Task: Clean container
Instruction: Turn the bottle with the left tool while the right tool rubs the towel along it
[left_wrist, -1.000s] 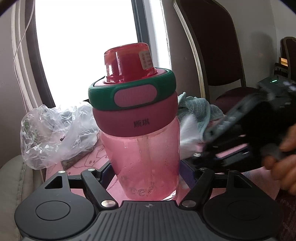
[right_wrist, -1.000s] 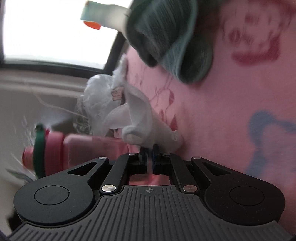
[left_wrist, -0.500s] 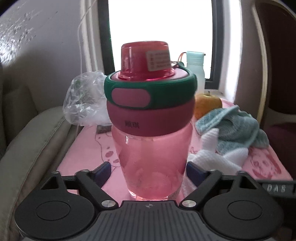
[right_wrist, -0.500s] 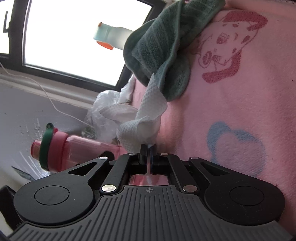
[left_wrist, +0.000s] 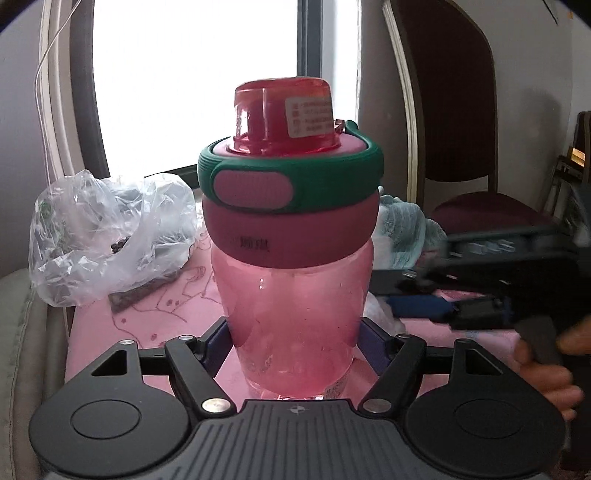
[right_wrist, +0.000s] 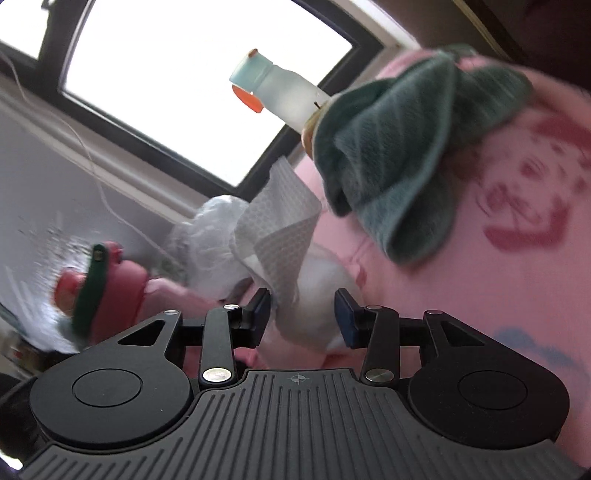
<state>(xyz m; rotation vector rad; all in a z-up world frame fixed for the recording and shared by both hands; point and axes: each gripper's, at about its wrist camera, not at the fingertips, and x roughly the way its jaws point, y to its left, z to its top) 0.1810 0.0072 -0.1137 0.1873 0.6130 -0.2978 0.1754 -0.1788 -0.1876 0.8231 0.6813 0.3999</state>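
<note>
Since the earlier frames: right tool's jaws, pinched on the paper towel a second ago, now stand parted; the left-wrist view has swung back so the chair fills its right side again.

Left wrist, bottle: pink bottle (left_wrist: 291, 295) upright on the pink cloth of the desk (left_wrist: 166, 317), green-banded lid and red cap on. It sits between the left tool (left_wrist: 293, 343) pads, which flank its lower body.

Left wrist, grip: left tool closed onto the bottle as far as the body allows; contact looks firm on both sides.

Left wrist, surroundings: plastic bag (left_wrist: 107, 236) behind at left, teal cloth (left_wrist: 404, 232) behind at right. Right tool's blurred body with the person's hand (left_wrist: 546, 365) at far right.

Right wrist, towel: right tool (right_wrist: 301, 314) open about halfway; white paper towel (right_wrist: 277, 236) stands crumpled between the jaws, apparently loose, not clamped.

Right wrist, bottle: seen blurred at lower left.

Step in hand: my read, a wiping stage, bottle steadied, towel let go or being re-gripped.

Next move calls for: cannot settle whether wiping resumes or is over; either way the left hold should stay steady.
</note>
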